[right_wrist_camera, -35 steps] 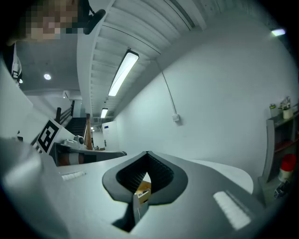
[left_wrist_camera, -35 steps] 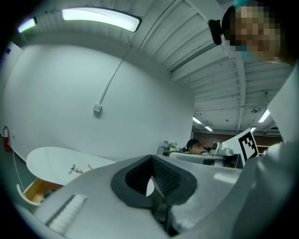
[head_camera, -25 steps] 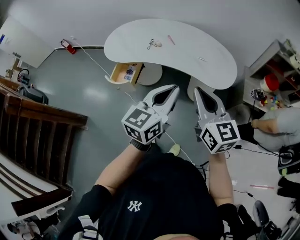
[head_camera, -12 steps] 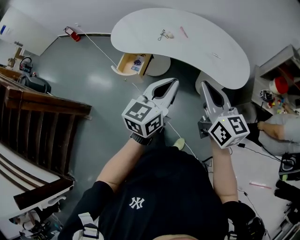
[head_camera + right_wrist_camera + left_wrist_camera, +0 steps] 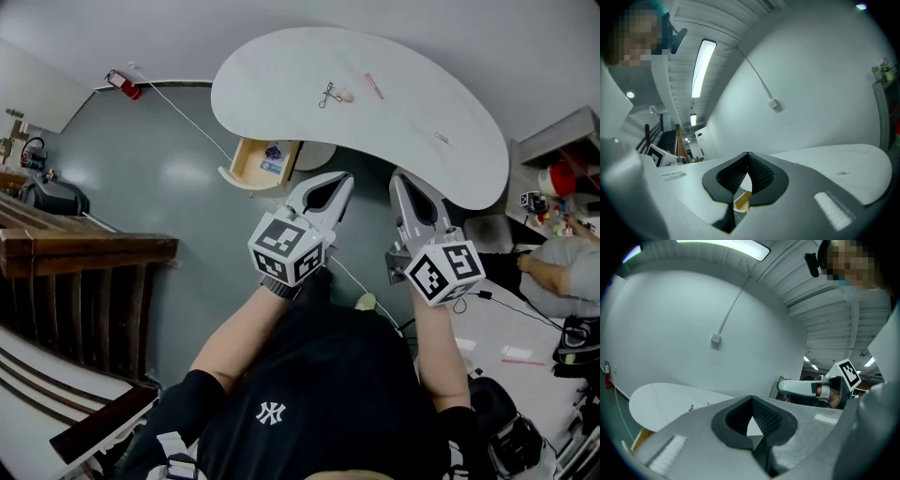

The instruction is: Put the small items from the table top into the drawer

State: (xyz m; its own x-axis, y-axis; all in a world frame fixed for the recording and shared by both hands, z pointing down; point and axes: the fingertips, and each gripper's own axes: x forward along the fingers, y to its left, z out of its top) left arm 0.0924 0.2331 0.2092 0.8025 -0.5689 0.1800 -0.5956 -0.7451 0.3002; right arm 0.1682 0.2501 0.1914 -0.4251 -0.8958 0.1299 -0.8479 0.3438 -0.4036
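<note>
A white kidney-shaped table (image 5: 281, 89) carries small items: a black clip (image 5: 326, 94), a pale little lump (image 5: 345, 95), a pink pen (image 5: 373, 86) and a thin silver piece (image 5: 441, 139). Under the table's left end a wooden drawer (image 5: 255, 164) stands open with something blue inside. My left gripper (image 5: 341, 178) and right gripper (image 5: 401, 178) hang side by side just short of the table's near edge, both shut and empty. The left gripper view shows the left gripper (image 5: 752, 397), the table (image 5: 656, 399) and the clip (image 5: 691, 408). The right gripper view shows the right gripper (image 5: 747, 153) and the silver piece (image 5: 842, 173).
A wooden stair railing (image 5: 84, 253) runs along the left. A red fire extinguisher (image 5: 125, 86) and a white cable (image 5: 187, 117) lie on the grey floor beyond it. At the right are shelves with coloured objects (image 5: 562, 173) and a seated person (image 5: 562, 272).
Both grippers have come forward toward the table, which now looks larger and closer in the head view. Their jaws stay shut and hold nothing.
</note>
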